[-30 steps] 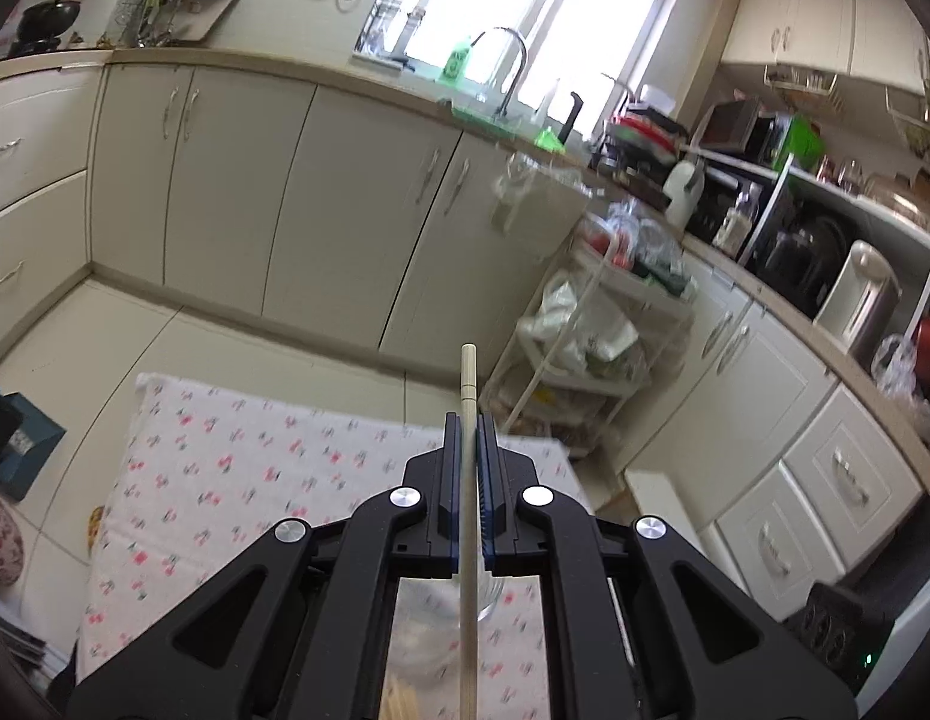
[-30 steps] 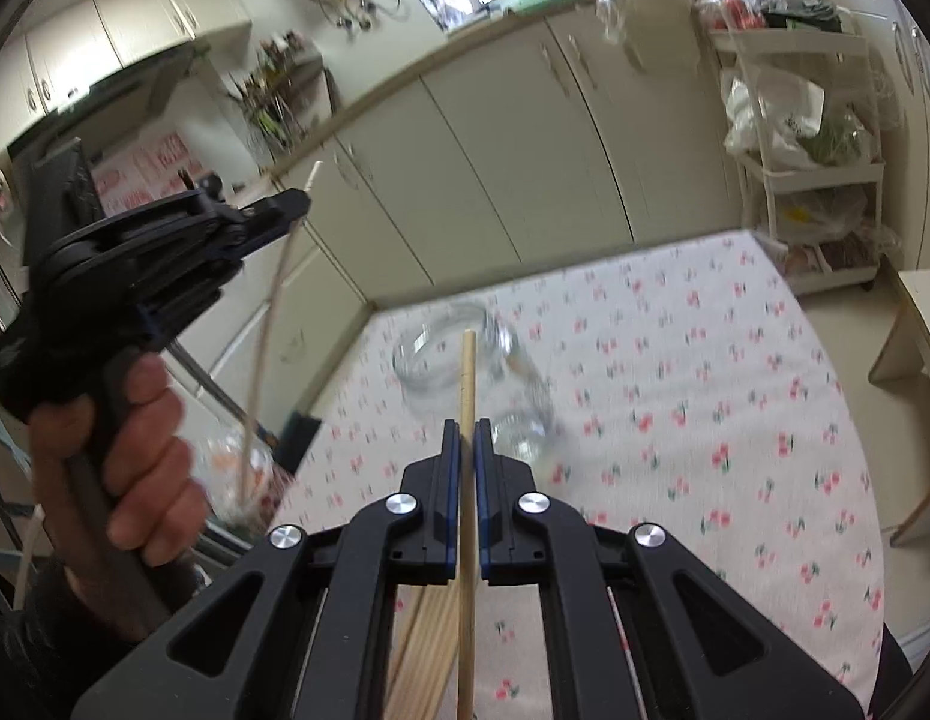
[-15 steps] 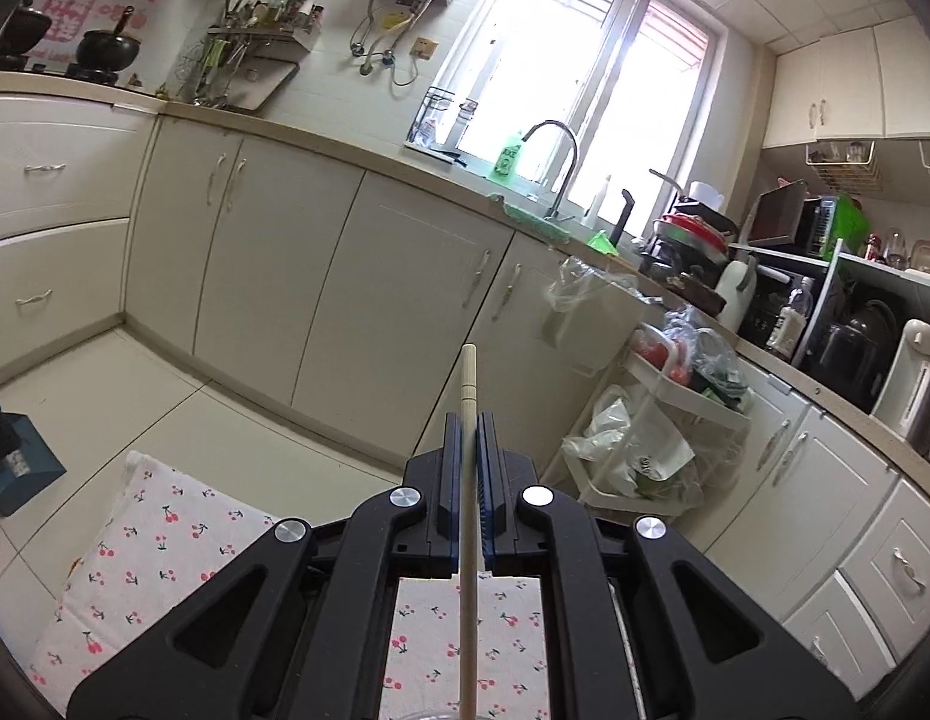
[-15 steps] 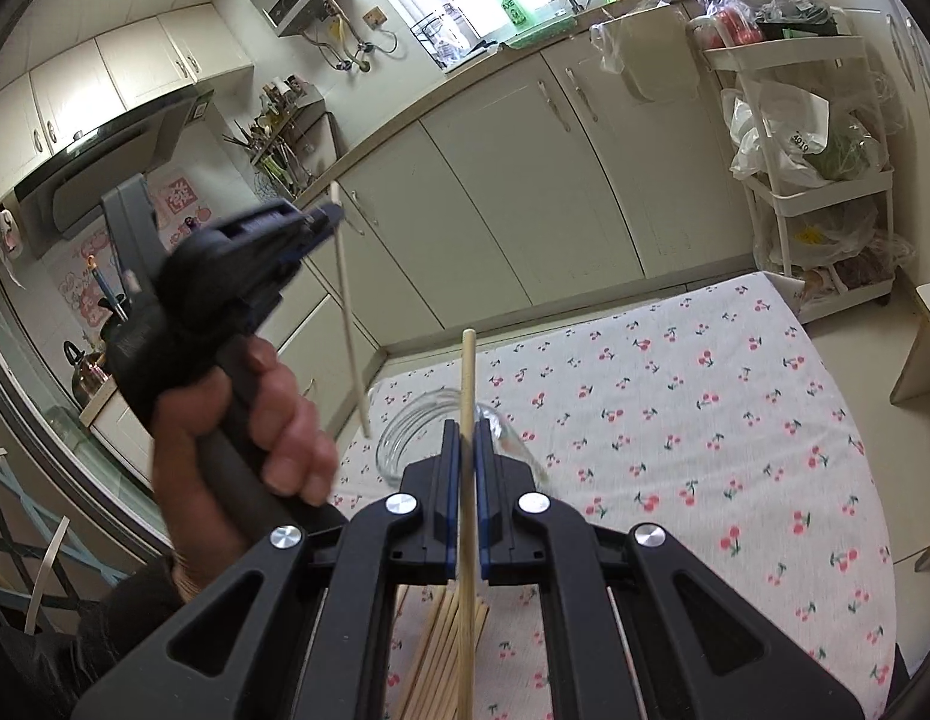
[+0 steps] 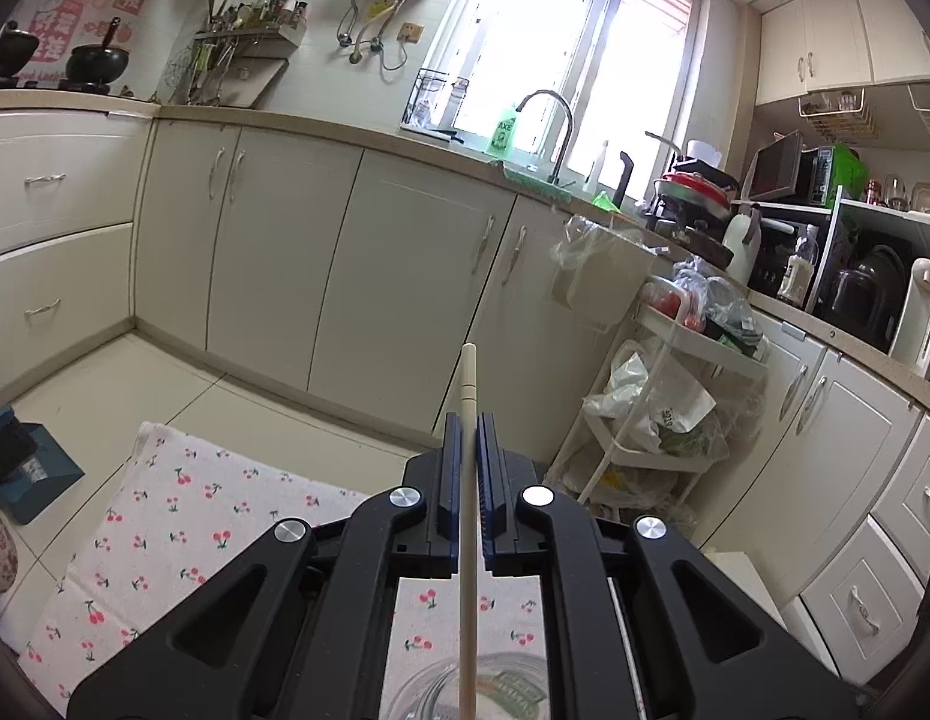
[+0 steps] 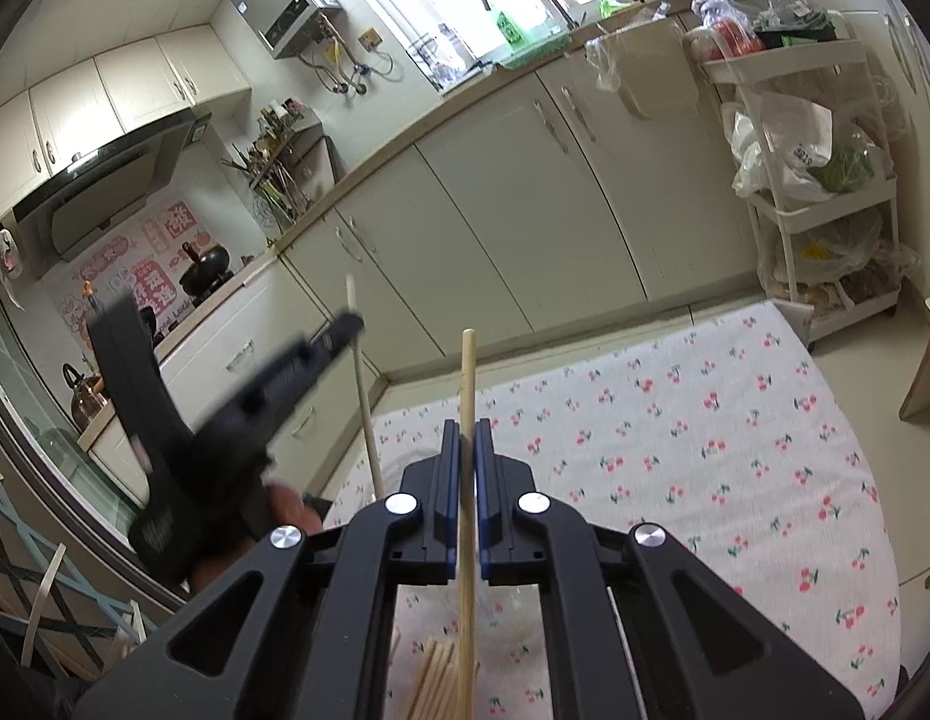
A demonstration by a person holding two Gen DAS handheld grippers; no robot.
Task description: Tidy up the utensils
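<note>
My left gripper (image 5: 470, 420) is shut on a pale chopstick (image 5: 468, 516) that runs up between its jaws. A clear glass jar (image 5: 465, 687) shows under it at the bottom edge. My right gripper (image 6: 463, 427) is shut on a wooden chopstick (image 6: 465, 480). Several more chopsticks (image 6: 438, 675) lie under it on the cherry-print cloth (image 6: 675, 450). In the right wrist view the left gripper (image 6: 351, 324) is to the left, raised, with its chopstick (image 6: 364, 396) nearly upright. The jar's rim (image 6: 399, 468) is mostly hidden behind the right gripper.
The table's cloth (image 5: 177, 516) ends near a tiled floor. Cream cabinets (image 5: 405, 276) and a sink counter run behind. A white trolley (image 5: 663, 408) with bags stands at the right; it also shows in the right wrist view (image 6: 825, 192). A blue box (image 5: 27, 474) sits at left.
The left gripper has tilted up, then slightly back down, and now holds its chopstick nearly upright by the jar. The right gripper has drawn back over the loose chopsticks, hiding most of the jar.
</note>
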